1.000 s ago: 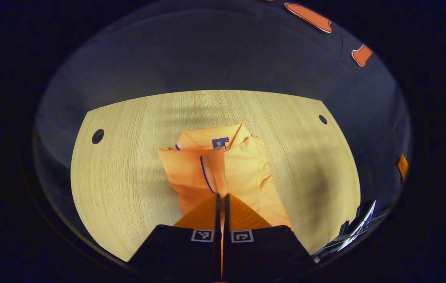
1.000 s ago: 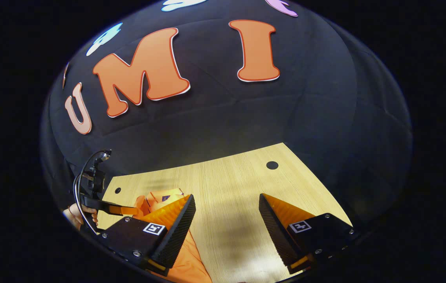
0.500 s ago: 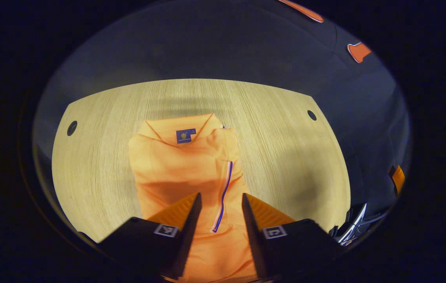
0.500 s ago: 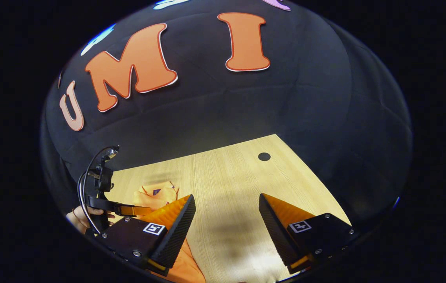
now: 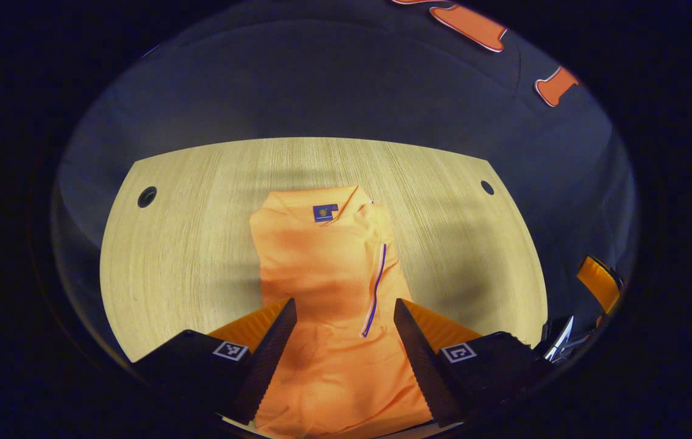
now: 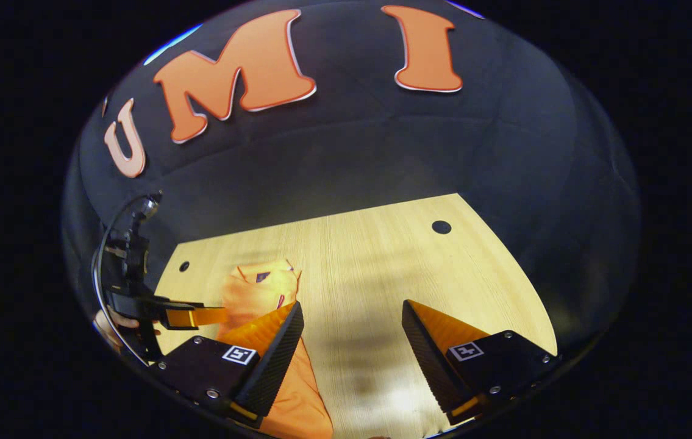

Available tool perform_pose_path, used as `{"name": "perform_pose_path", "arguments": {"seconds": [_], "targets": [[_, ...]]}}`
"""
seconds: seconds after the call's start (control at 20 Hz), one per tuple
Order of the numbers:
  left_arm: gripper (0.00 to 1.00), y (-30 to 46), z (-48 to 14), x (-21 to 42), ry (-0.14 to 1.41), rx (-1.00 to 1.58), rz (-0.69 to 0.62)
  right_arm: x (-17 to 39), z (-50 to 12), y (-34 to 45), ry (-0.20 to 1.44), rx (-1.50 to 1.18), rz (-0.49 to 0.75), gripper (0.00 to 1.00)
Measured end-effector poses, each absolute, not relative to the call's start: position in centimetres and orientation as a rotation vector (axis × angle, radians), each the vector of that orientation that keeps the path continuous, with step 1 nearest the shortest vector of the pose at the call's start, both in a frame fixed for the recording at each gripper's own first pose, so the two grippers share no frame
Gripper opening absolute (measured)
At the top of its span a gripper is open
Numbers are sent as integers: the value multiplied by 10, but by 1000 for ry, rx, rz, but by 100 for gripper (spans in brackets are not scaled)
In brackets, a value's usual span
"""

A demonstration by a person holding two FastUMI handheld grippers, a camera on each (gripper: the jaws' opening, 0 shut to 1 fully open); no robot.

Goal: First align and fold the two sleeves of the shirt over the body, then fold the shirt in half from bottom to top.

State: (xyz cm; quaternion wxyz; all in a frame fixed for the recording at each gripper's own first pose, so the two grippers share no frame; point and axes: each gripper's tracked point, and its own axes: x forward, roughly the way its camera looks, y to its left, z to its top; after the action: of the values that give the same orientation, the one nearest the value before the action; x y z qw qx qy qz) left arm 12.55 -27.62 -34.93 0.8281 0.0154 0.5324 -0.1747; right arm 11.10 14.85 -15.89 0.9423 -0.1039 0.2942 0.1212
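Observation:
An orange shirt (image 5: pixel 327 268) lies flat on the wooden table (image 5: pixel 187 244), collar and a small blue label (image 5: pixel 325 212) at the far end. Both sleeves are folded over the body; a blue and white sleeve hem (image 5: pixel 376 286) runs down its right side. My left gripper (image 5: pixel 343 314) hovers open over the shirt's lower half with nothing between its fingers. In the right gripper view the same shirt (image 6: pixel 260 292) lies at the left. My right gripper (image 6: pixel 352 314) stands open above bare table just right of the shirt. The left gripper (image 6: pixel 199 316), held by a hand, appears at far left there.
The table has round cable holes near its far corners (image 5: pixel 146 196) (image 5: pixel 487 187) (image 6: pixel 441 227). The booth's black cloth wall stands right behind the table's far edge. Part of the other gripper shows at the right rim of the left gripper view (image 5: pixel 599 289).
My left gripper, shut on the sleeve a second ago, laid it over the body, opened and drew back. The shirt now lies flat. The right gripper stayed open and shifted slightly.

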Motion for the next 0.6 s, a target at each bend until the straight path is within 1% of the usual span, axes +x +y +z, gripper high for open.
{"name": "perform_pose_path", "arguments": {"seconds": [0.15,0.25,0.3,0.5,0.6], "targets": [[99,-245,-345,104,1121,71,-357,88,-190,176,673,-243,294,99],[100,-217,-349,72,1143,76,-334,65,-221,183,732,-314,310,99],[99,-211,-352,59,1154,59,-331,53,-235,187,761,-327,319,99],[99,-172,-364,11,1173,64,-273,3,-293,183,897,-401,336,99],[99,-149,-380,-29,1207,99,-245,-29,-322,174,983,-435,337,99]]}}
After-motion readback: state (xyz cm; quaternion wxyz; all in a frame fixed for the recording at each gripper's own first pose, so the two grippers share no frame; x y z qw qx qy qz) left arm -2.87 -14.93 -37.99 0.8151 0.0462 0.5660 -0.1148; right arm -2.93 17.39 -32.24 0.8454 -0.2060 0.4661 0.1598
